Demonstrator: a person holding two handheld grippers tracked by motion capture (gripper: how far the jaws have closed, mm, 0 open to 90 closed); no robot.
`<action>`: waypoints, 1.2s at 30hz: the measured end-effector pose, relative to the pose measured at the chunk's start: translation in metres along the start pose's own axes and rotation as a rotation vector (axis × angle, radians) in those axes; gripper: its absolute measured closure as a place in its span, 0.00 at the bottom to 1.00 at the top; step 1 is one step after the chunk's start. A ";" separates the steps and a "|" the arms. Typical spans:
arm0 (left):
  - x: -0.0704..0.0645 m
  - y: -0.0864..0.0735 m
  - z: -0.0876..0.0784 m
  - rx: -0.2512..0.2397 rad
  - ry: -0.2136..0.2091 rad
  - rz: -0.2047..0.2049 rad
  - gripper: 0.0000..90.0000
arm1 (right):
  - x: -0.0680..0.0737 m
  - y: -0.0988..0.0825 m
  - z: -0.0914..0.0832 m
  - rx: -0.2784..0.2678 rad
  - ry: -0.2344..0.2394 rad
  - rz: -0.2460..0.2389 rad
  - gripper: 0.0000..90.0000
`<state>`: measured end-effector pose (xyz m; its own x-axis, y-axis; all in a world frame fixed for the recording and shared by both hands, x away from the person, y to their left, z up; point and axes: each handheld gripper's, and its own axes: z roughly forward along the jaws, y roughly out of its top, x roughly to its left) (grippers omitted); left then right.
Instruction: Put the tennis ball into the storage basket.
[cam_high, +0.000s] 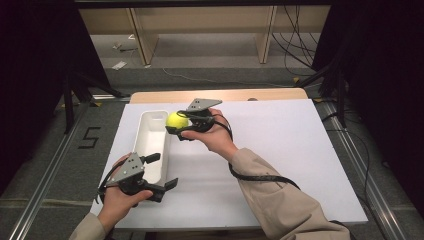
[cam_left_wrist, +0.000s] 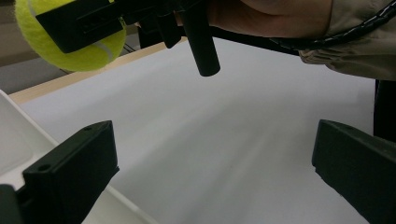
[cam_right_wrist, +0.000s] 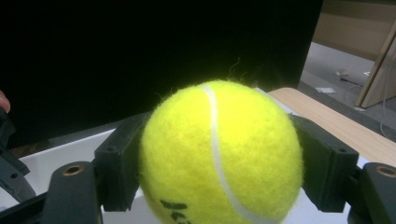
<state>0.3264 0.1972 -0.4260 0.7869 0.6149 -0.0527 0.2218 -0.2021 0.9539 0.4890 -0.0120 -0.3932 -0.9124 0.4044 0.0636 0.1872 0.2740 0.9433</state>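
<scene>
Tennis ball (cam_right_wrist: 219, 156), yellow-green felt with a white seam and part of a black printed mark low on its face; clamped between the two black jaws of the right gripper (cam_right_wrist: 219, 163), one pad against each flank. Behind: white tray rim (cam_right_wrist: 70, 149), pale wooden table edge (cam_right_wrist: 345, 128), dark backdrop.

- A white sheet (cam_high: 280, 150) covers the counter, whose bare wooden edge (cam_high: 220, 94) shows along the far side.
- The grey floor (cam_high: 50, 165) carries a black numeral five (cam_high: 89, 137) and metal rails (cam_high: 47, 182).
- Pale wooden furniture legs (cam_high: 142, 35) stand beyond.
- Black cables (cam_high: 295, 40) trail at the right, and dark curtains (cam_high: 30, 60) flank both sides.
</scene>
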 end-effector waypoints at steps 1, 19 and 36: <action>0.000 0.000 0.000 0.000 0.000 0.000 0.00 | 0.000 0.000 0.000 0.001 0.003 0.000 0.30; 0.000 0.000 0.000 0.000 0.000 0.000 0.00 | 0.000 0.003 0.007 0.001 0.008 0.002 0.30; 0.000 0.000 0.000 -0.001 -0.002 0.001 0.00 | 0.002 0.007 0.012 0.001 0.016 -0.001 0.30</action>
<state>0.3265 0.1969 -0.4261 0.7881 0.6134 -0.0523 0.2204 -0.2018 0.9543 0.4927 0.0013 -0.3908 -0.9181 0.3905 0.0676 0.1865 0.2753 0.9431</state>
